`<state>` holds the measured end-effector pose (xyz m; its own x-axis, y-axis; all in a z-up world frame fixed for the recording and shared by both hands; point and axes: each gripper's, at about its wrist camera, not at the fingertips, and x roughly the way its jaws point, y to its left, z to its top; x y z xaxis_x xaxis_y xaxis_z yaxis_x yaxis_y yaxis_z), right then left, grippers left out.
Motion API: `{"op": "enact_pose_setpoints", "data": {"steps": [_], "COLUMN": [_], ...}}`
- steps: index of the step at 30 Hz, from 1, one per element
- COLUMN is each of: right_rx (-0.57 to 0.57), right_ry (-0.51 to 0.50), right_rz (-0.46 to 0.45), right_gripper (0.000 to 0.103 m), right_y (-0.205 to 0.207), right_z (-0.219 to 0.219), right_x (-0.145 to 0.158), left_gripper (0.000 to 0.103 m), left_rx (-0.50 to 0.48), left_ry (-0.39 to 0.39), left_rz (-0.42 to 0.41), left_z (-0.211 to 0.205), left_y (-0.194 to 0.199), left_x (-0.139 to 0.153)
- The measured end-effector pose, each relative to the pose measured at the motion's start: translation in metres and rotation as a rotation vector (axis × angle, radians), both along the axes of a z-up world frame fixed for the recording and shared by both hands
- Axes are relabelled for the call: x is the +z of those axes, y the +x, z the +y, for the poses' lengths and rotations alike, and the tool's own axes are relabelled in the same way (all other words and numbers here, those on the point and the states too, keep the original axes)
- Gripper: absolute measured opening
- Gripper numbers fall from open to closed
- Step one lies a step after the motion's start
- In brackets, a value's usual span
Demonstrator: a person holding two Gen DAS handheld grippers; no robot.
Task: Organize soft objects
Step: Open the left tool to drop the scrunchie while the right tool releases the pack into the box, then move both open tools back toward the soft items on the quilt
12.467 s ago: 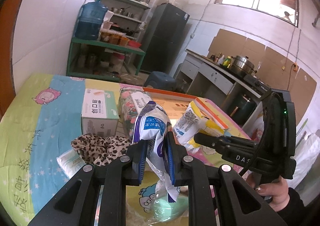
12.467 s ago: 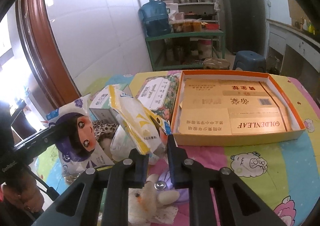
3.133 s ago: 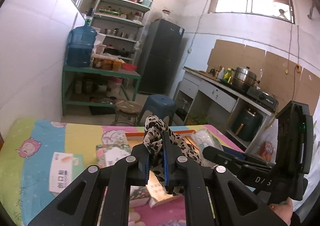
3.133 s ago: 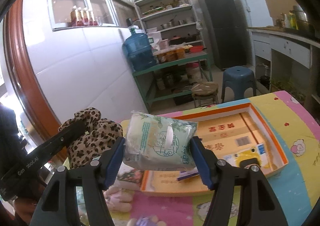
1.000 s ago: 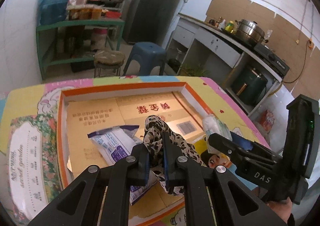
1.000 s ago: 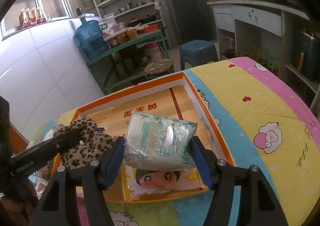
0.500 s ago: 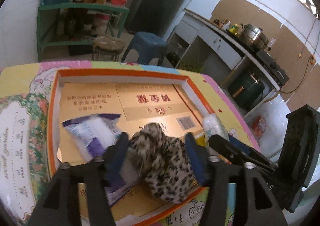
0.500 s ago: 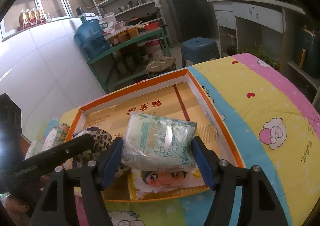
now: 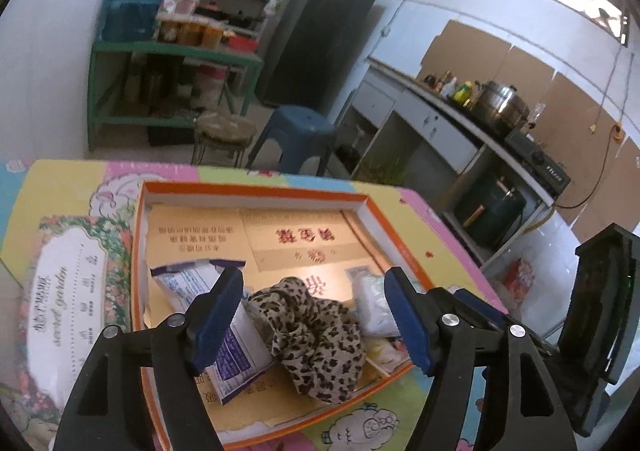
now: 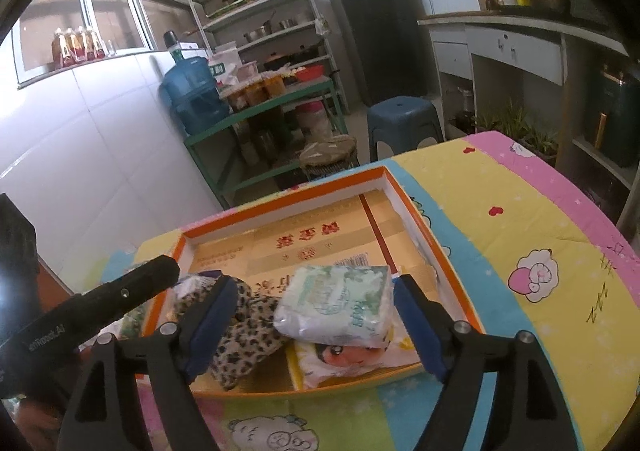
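Note:
An orange-rimmed cardboard box (image 9: 256, 188) (image 10: 280, 207) lies on the table. Inside it lie a leopard-print cloth (image 9: 316, 335) (image 10: 244, 335), a blue-and-white pack (image 9: 224, 327), a pale green tissue pack (image 10: 340, 303) (image 9: 374, 301) and a cartoon-face pack (image 10: 352, 359). My left gripper (image 9: 314, 321) is open above the leopard cloth, not holding it. My right gripper (image 10: 316, 321) is open around the green tissue pack, which rests on the cartoon-face pack.
A floral "secret garden" tissue box (image 9: 68, 291) stands left of the orange box. The table has a cartoon-print cover (image 10: 540, 263). Beyond it are a blue stool (image 9: 296, 131), a green shelf with a water bottle (image 10: 192, 95), a black fridge (image 9: 316, 31) and a counter (image 9: 460, 119).
My left gripper opened and dropped the leopard cloth into the box, then rose. My right gripper opened and the green tissue pack now lies in the box.

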<state>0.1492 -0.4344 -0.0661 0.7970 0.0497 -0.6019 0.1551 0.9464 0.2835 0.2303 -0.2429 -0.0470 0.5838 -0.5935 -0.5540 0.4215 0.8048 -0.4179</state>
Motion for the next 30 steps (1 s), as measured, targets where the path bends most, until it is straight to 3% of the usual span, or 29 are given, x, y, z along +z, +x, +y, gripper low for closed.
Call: {"op": "enact_pose_setpoints", "data": {"steps": [6, 15, 30], "right_rx": [-0.001, 0.003, 0.086], "right_ry": [-0.006, -0.022, -0.061], "right_rz": [-0.027, -0.053, -0.102], "right_gripper": [0.08, 0.081, 0.081], "right_y": [-0.014, -0.033, -0.066], "right_z": [0.009, 0.027, 0.084], "right_x": [0.015, 0.032, 0.059], "left_gripper": [0.075, 0.075, 0.075], "left_rx": [0.035, 0.043, 0.154], "left_ry": [0.002, -0.003, 0.024], "left_rz": [-0.086, -0.137, -0.284], "left_z": [0.016, 0.037, 0.106], "left_y": [-0.02, -0.044, -0.104], "left_x": [0.019, 0.041, 0.08]}}
